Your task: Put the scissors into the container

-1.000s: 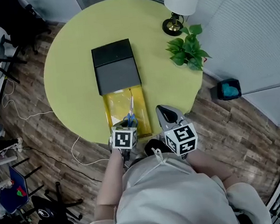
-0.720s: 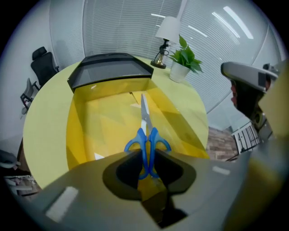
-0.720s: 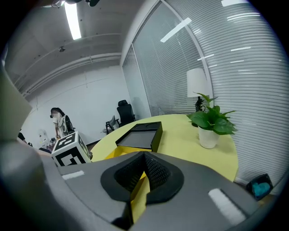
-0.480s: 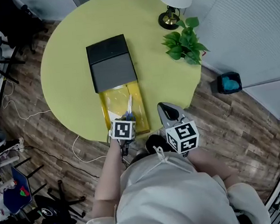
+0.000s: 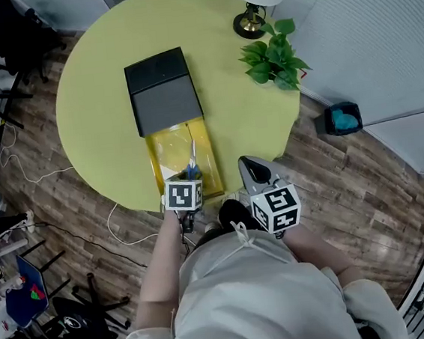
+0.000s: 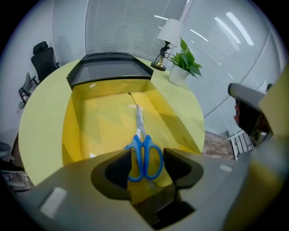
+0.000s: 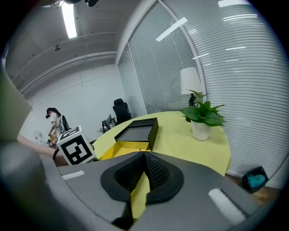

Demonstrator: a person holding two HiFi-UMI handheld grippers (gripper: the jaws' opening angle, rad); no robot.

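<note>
Centrally in the yellow container (image 6: 104,118), scissors (image 6: 142,151) clear of both walls (image 6: 71,131).

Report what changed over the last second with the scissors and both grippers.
The left gripper has just opened its jaws and let go of the scissors. They now lie in the yellow container, with the blue handles between the open jaws and not pressed by them. Unchanged: the right gripper stays shut and empty at the table edge, and the black lid has not moved.
</note>
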